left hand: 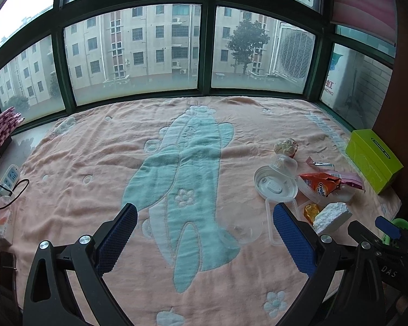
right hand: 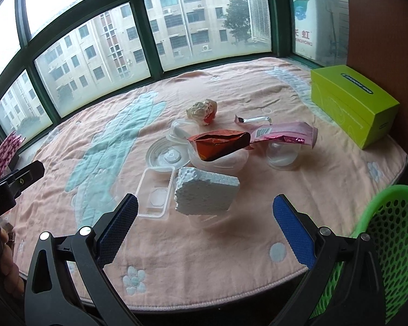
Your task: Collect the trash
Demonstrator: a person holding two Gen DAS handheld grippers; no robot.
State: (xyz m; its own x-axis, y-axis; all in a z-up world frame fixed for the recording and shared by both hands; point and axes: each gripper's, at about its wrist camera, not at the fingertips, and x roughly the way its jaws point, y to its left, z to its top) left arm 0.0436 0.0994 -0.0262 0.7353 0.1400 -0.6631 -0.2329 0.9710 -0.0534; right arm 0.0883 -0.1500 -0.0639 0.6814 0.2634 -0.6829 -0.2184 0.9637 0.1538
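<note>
A heap of trash lies on the pink blanket (right hand: 231,258): a white foam block (right hand: 206,194) (left hand: 331,216), an orange snack bag (right hand: 220,145) (left hand: 322,183), a pink wrapper (right hand: 285,134), a crumpled paper ball (right hand: 202,111) (left hand: 285,146), a clear round lid (right hand: 167,157) (left hand: 274,184), a clear rectangular tray (right hand: 155,195) and clear cups (right hand: 283,157). My right gripper (right hand: 204,218) stands open just short of the foam block. My left gripper (left hand: 204,228) is open over bare blanket, left of the heap. A green mesh basket (right hand: 391,244) hangs at the right edge.
A lime green tissue box (right hand: 351,103) (left hand: 372,160) sits at the far right by a brown wall. Green-framed windows (left hand: 204,54) close the far side. A power strip (left hand: 9,178) with cables and small packets lies at the left edge. A hand (right hand: 8,266) shows at lower left.
</note>
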